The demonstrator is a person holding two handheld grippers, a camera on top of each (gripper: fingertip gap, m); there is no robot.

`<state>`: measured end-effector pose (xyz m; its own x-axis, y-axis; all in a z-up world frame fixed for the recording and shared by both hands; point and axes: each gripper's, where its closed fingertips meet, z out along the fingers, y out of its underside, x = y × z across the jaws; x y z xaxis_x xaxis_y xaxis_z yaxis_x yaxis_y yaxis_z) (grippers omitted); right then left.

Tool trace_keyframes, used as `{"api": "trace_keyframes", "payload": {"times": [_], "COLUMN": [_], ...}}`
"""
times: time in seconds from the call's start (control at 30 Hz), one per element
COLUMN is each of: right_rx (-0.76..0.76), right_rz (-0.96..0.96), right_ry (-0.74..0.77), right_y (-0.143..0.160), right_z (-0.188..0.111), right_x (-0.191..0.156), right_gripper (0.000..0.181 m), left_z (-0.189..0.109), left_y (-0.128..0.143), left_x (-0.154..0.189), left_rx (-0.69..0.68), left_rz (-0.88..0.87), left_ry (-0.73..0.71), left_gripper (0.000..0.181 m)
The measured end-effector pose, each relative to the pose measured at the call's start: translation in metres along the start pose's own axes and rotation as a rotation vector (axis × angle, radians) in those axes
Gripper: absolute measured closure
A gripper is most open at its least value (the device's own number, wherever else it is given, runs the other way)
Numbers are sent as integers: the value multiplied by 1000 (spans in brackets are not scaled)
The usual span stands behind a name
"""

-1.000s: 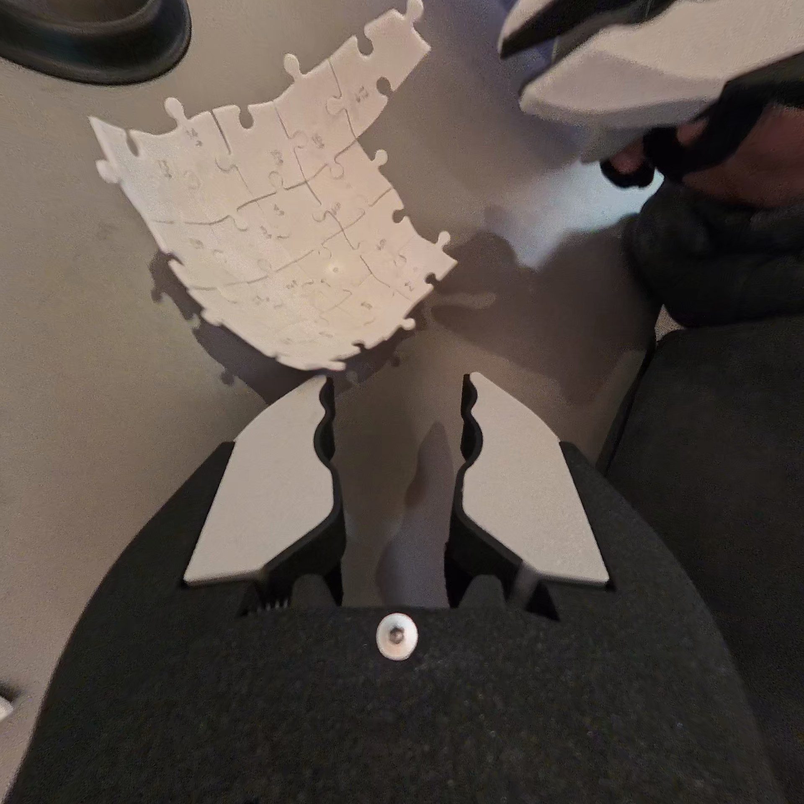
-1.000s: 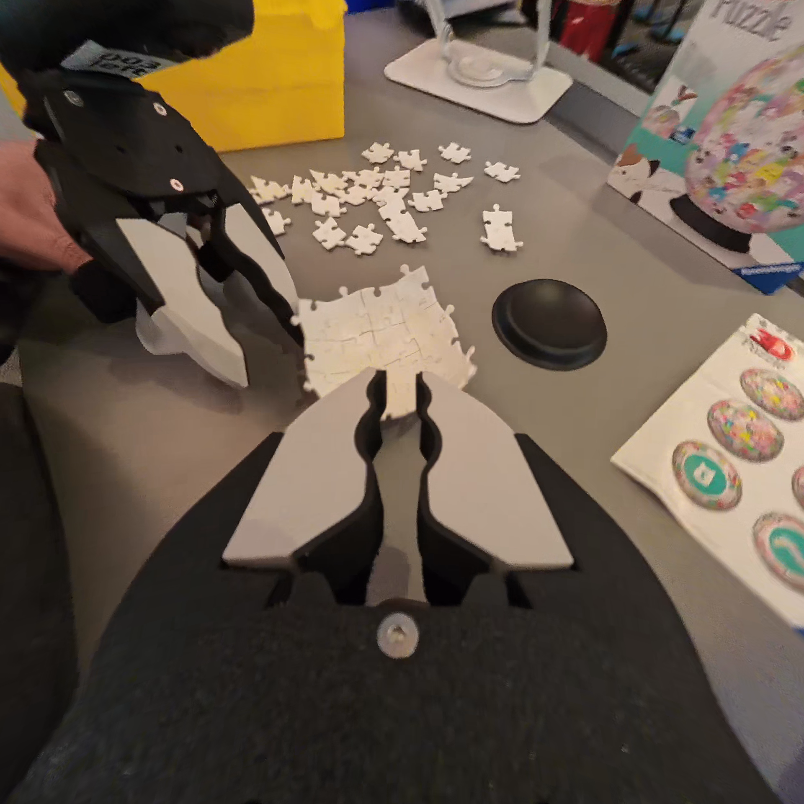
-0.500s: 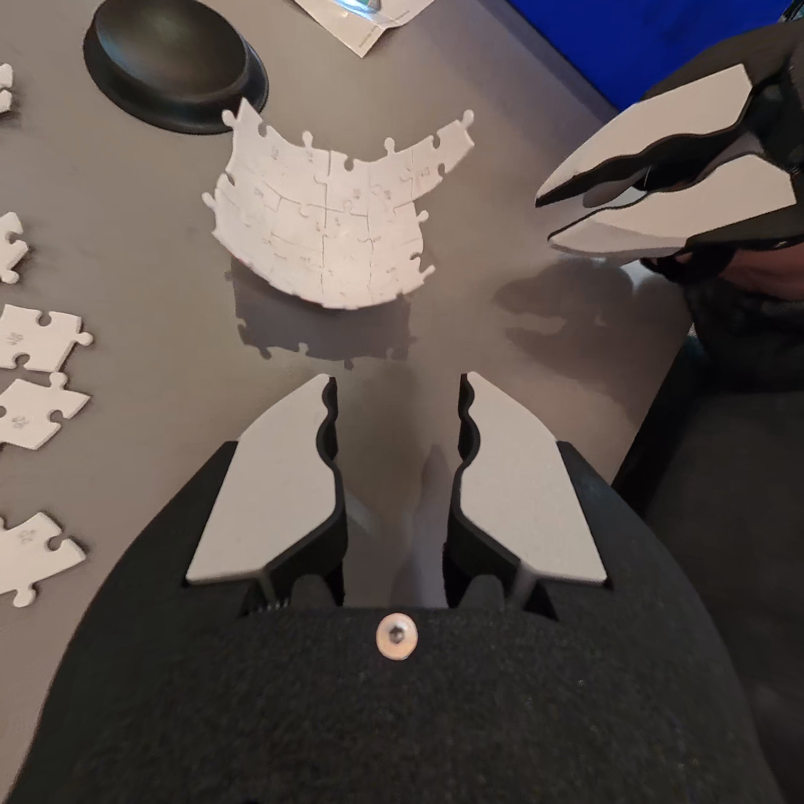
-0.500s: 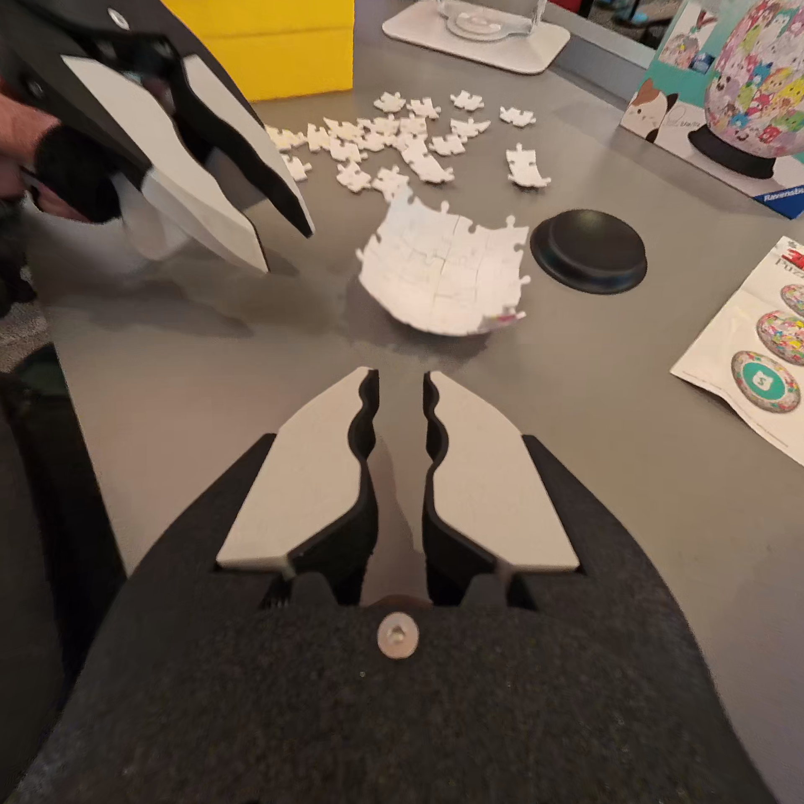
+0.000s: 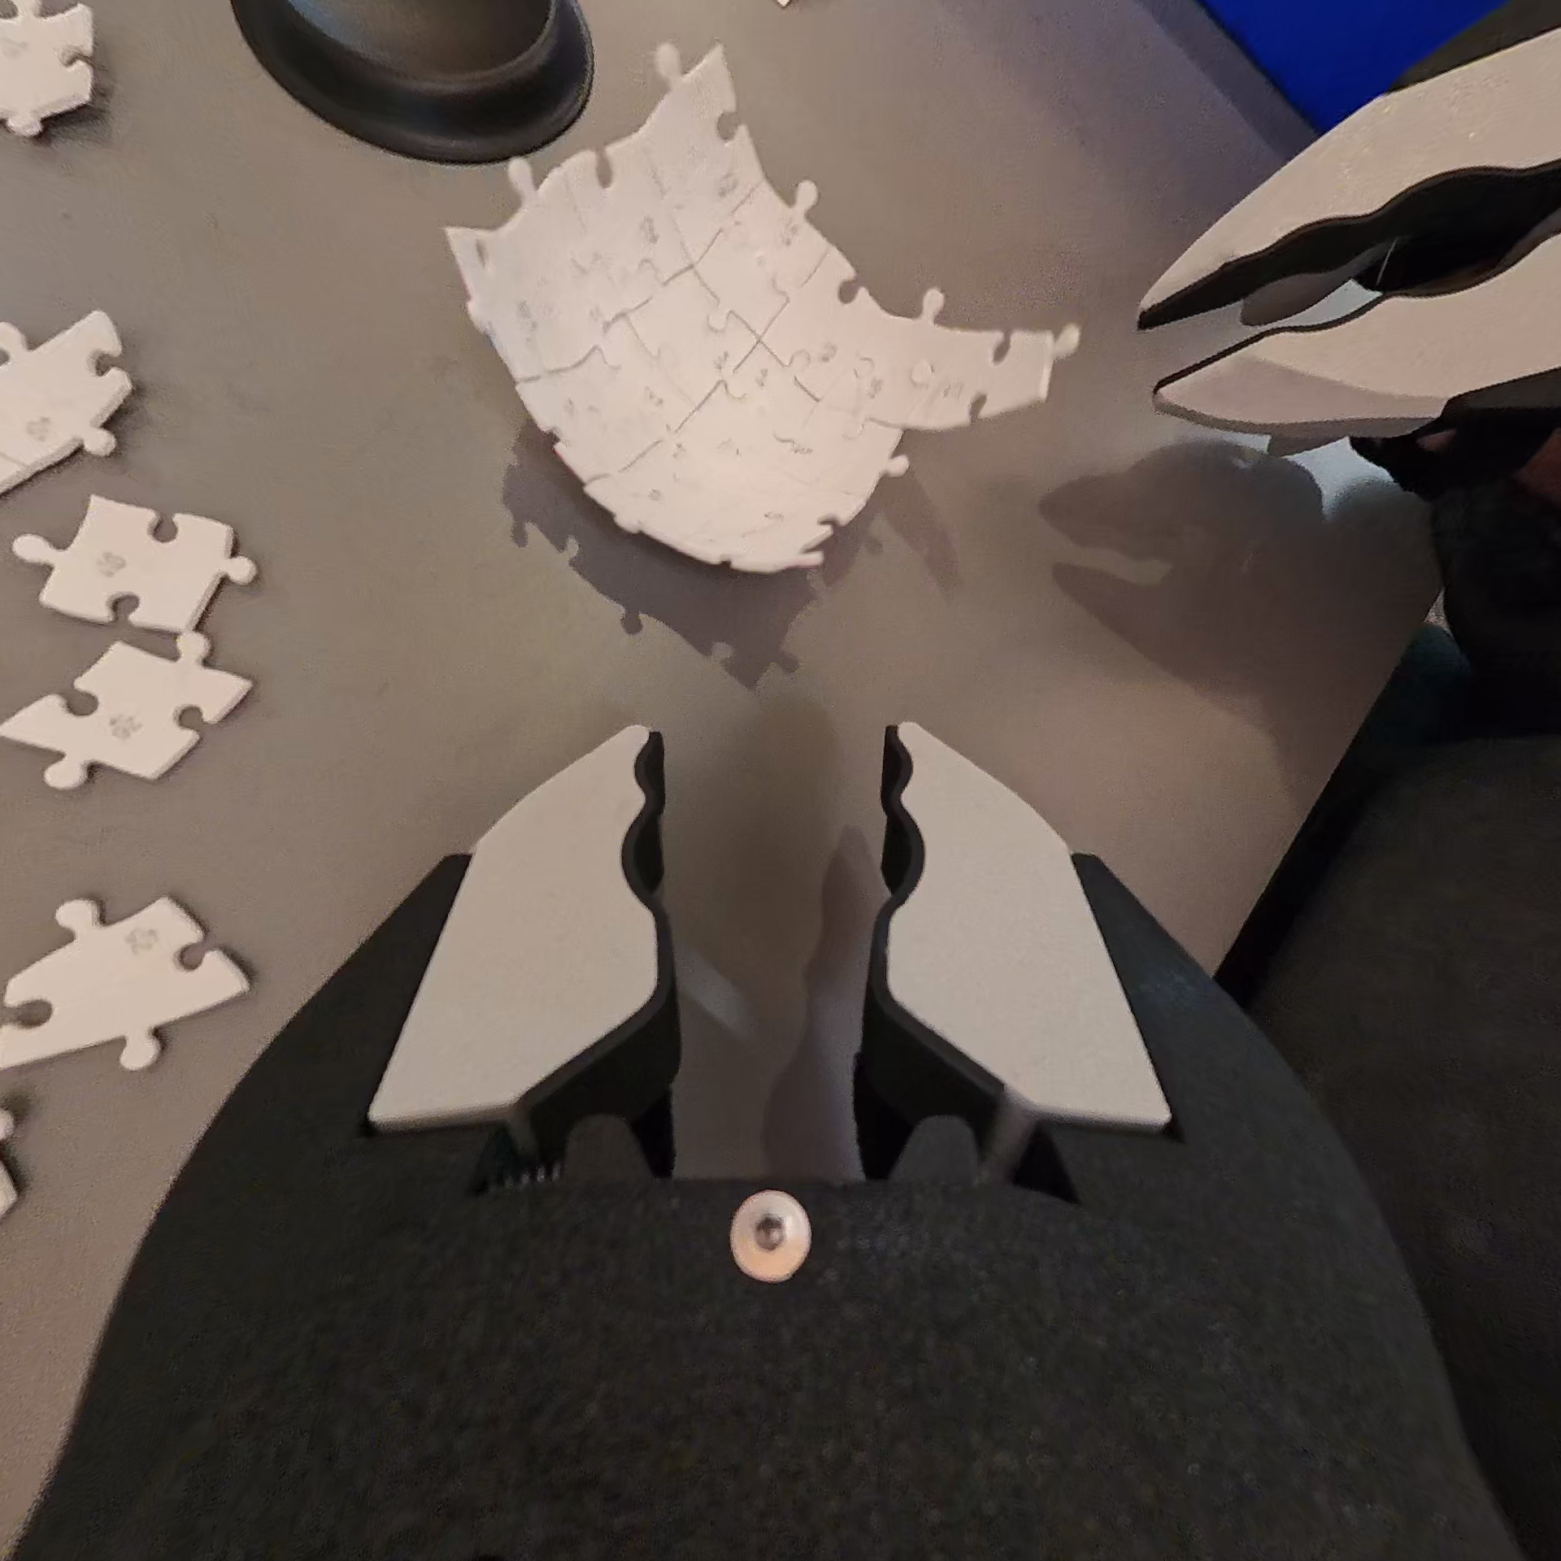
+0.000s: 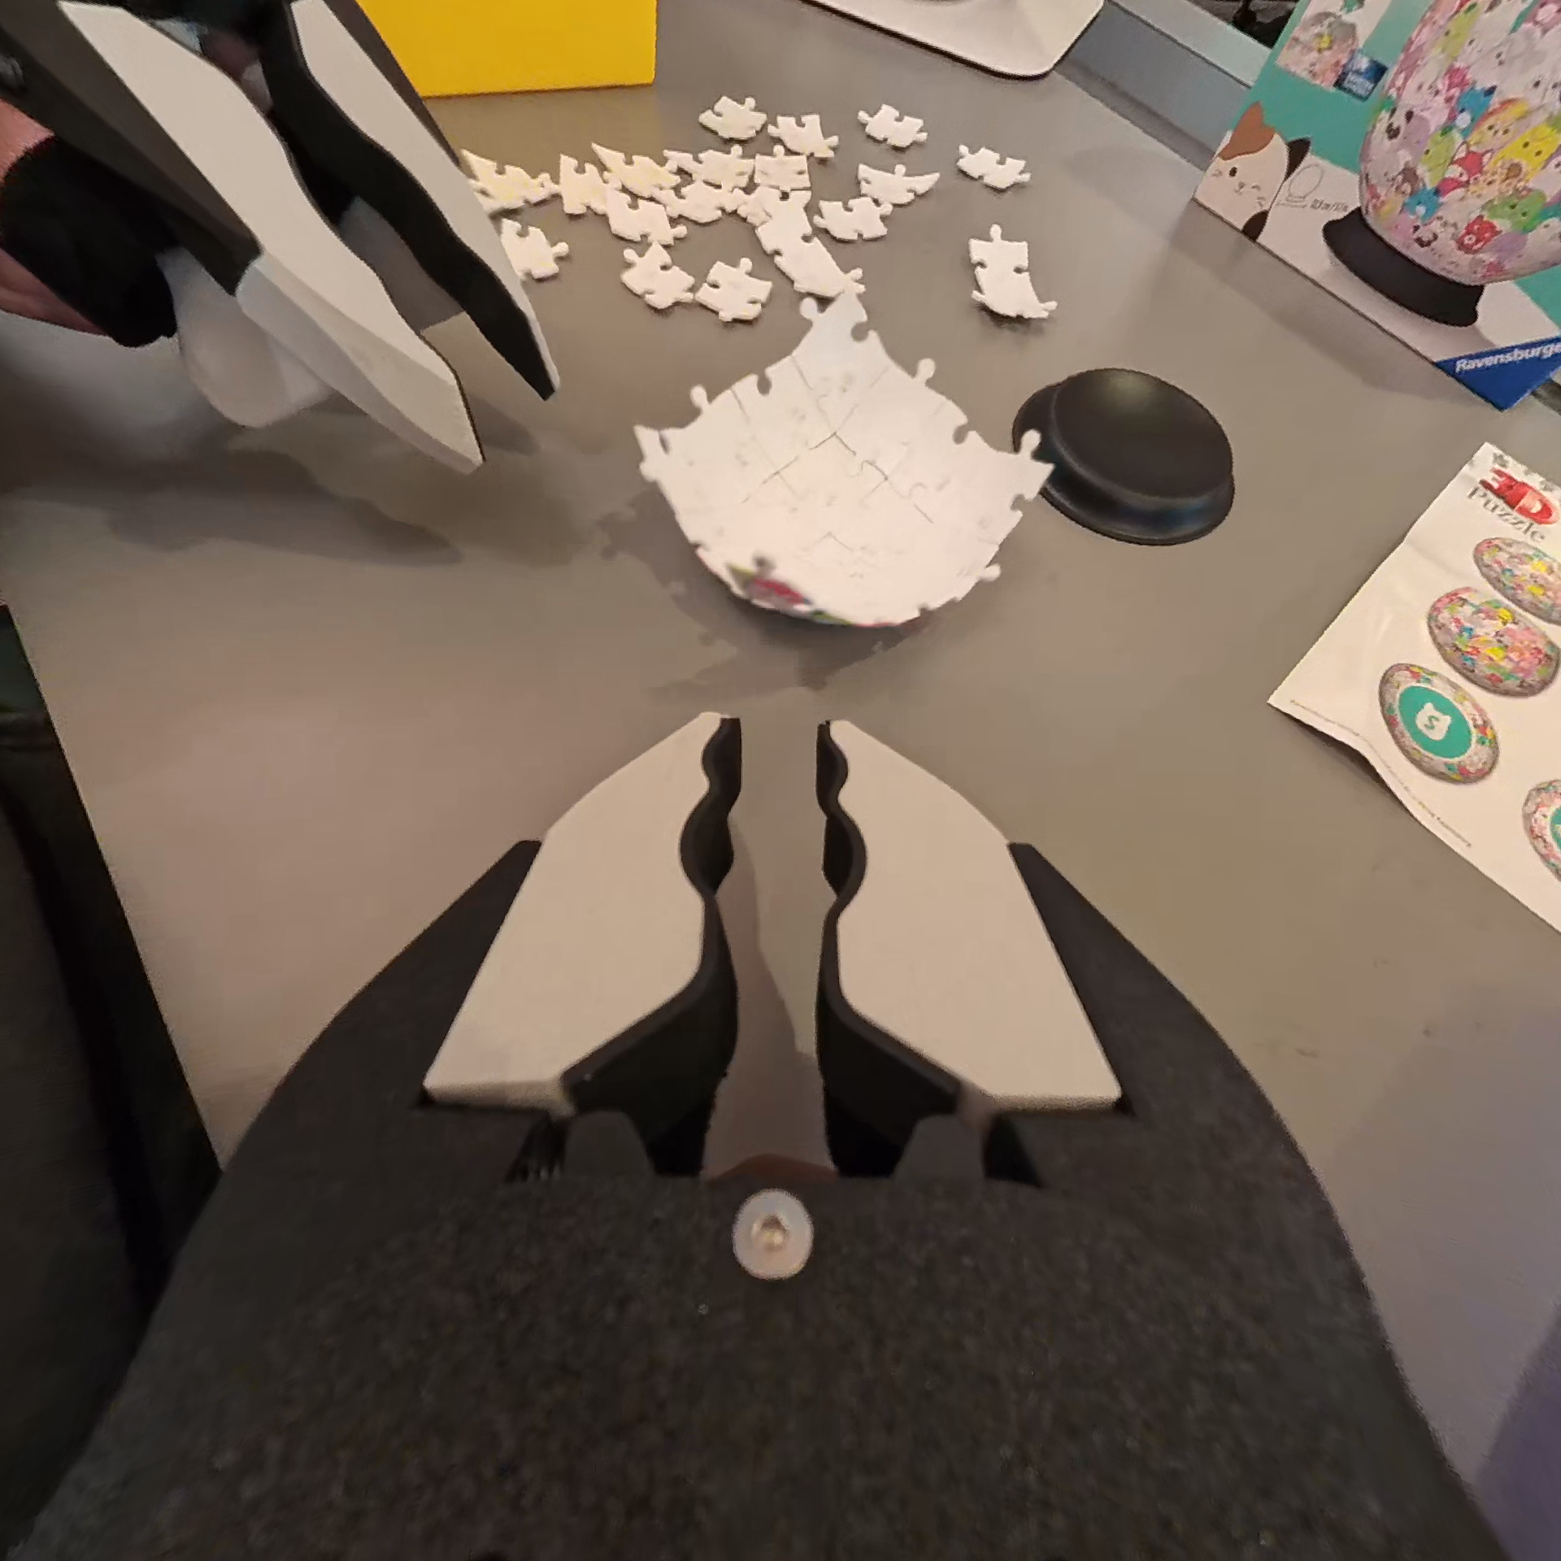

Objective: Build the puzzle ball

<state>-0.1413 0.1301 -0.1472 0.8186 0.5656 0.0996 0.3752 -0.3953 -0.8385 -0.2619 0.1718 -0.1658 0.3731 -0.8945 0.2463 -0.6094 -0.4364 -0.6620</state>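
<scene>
With both the left gripper (image 5: 770,743) and right gripper (image 6: 779,733) empty and parted, the curved puzzle shell (image 6: 836,498) sits alone on the table (image 6: 422,718), so the next step is probably picking a loose piece (image 6: 733,289) to add.

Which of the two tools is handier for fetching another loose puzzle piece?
Probably the left tool: it is open, and loose pieces lie right beside it. They lie beyond the curved shell from the right tool.

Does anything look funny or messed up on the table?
Nothing looks broken or spilled. The curved puzzle shell rests on the table on its rounded coloured side, white side up, tipped a little. Loose pieces lie scattered white side up behind it. Both tongs, left and right, are open and empty.
</scene>
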Motion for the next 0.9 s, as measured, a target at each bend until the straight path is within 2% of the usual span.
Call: {"api": "trace_keyframes", "payload": {"times": [0.17, 0.4, 0.63, 0.8, 0.9], "right_rx": [1, 10, -19, 18, 25], "right_rz": [-3, 22, -11, -7, -21], "right_ry": [9, 10, -20, -65, -83], "right_y": [2, 3, 5, -10, -12], "right_z": [-2, -5, 4, 6, 12], "right_x": [3, 5, -4, -12, -13], "right_gripper": [164, 165, 164, 160, 158], "left_z": [-17, -37, -34, -33, -40], "left_y": [8, 30, 31, 44, 39], "left_x": [11, 8, 9, -5, -10], "left_rx": [44, 52, 52, 28, 98], "left_rz": [-4, 23, 31, 15, 10], "left_ry": [-9, -124, -117, -153, -174], "left_gripper": [133, 131, 130, 120, 118]}}
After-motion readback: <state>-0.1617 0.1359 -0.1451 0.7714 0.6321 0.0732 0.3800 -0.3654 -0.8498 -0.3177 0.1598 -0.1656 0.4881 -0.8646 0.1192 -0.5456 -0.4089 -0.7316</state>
